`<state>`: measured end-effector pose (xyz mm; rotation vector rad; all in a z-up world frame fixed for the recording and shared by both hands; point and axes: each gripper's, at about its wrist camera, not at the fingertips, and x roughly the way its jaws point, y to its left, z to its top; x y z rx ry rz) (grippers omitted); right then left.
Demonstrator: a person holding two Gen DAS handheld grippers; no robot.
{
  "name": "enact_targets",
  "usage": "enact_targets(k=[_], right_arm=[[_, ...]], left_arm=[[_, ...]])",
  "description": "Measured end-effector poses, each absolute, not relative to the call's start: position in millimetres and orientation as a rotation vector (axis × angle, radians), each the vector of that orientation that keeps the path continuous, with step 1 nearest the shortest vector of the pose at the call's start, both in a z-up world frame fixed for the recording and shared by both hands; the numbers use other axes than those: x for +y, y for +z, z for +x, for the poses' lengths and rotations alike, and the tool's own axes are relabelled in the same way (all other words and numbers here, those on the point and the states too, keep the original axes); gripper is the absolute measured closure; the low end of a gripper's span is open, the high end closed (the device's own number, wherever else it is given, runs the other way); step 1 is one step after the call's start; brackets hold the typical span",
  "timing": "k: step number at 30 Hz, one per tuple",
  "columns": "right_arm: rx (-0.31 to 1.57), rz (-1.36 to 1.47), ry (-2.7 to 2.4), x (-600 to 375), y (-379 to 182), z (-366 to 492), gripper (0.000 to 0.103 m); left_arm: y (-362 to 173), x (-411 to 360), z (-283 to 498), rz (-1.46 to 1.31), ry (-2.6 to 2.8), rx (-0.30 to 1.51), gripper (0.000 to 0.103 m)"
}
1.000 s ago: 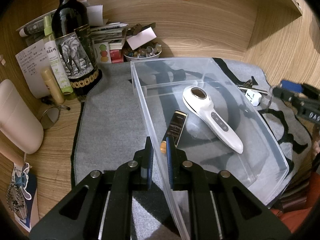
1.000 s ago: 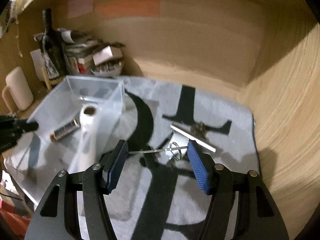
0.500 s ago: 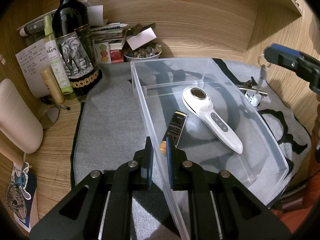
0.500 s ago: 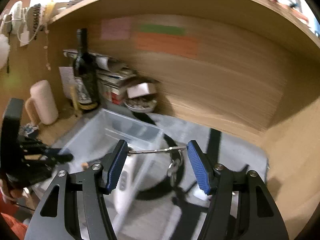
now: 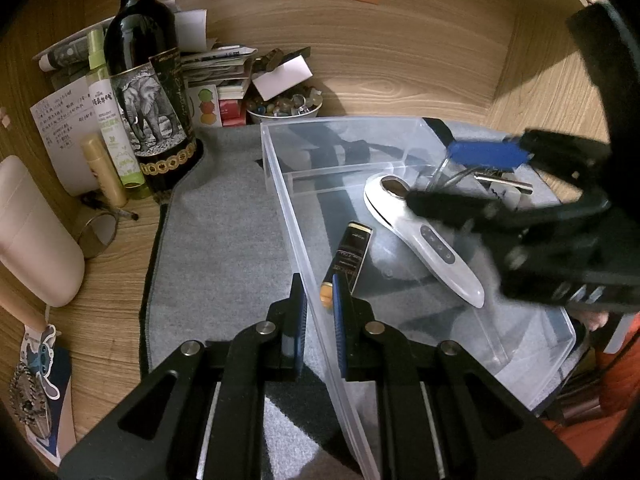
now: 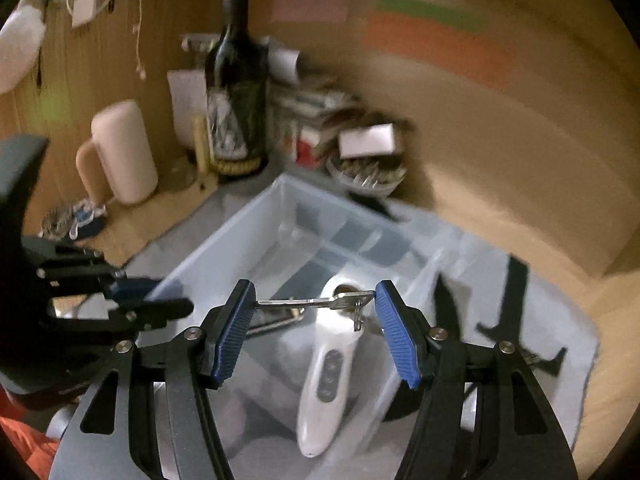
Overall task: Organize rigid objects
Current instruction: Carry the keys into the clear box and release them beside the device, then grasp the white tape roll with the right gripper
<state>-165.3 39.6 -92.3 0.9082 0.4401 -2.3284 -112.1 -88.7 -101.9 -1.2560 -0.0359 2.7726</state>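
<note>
Crosswise between the blue pads of the right tongs (image 6: pixel 315 304) hung a key (image 6: pixel 304 302), clenched end to end so that its ring and smaller keys dangled free at the right pad. It was held above the clear plastic bin (image 6: pixel 224 248), over the head of the white handheld device (image 6: pixel 326 376) lying inside; a dark lipstick tube (image 5: pixel 350 258) lay to the left of that device on the bin floor. The placing suggested a drop into the bin with the other rigid items. The left tongs (image 5: pixel 316 308) were clamped on the bin's near left wall (image 5: pixel 296 240), one pad inside and one outside, likely to keep the light bin from sliding on the grey mat (image 5: pixel 216 240). Farther out, a wine bottle (image 5: pixel 146 80) and clutter stood along the far edge of the desk (image 5: pixel 400 72).
</note>
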Motion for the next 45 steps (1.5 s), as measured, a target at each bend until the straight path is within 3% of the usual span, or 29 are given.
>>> enact_targets(k=[8,18,22,25,29,32,45], right_arm=[[0.509,1.023,-2.234,30,-114,-167,0.044],[0.512,0.98,-2.311,47,-102,-161,0.043],[0.496,0.927,-2.388,67,-87,-161,0.034],[0.502,0.917,-2.468,83,-83,-165,0.033],[0.472,0.949,-2.555,109,-82,-174,0.033],[0.429,0.994,-2.613,131,-89,-179,0.026],[0.237,1.286,-2.673,192,-146,-196,0.027]], left_arm=[[-102,-89,-112,-1.255,2.773,-0.037,0.09],[-102,-90,-112,-1.256,2.774,-0.031,0.09],[-102,-90,-112,-1.257,2.775,-0.03,0.09],[-102,-90,-112,-1.256,2.775,-0.03,0.09],[-102,-91,-112,-1.257,2.774,-0.031,0.09],[-102,-91,-112,-1.257,2.774,-0.03,0.09],[-102,-91,-112,-1.258,2.773,-0.033,0.09]])
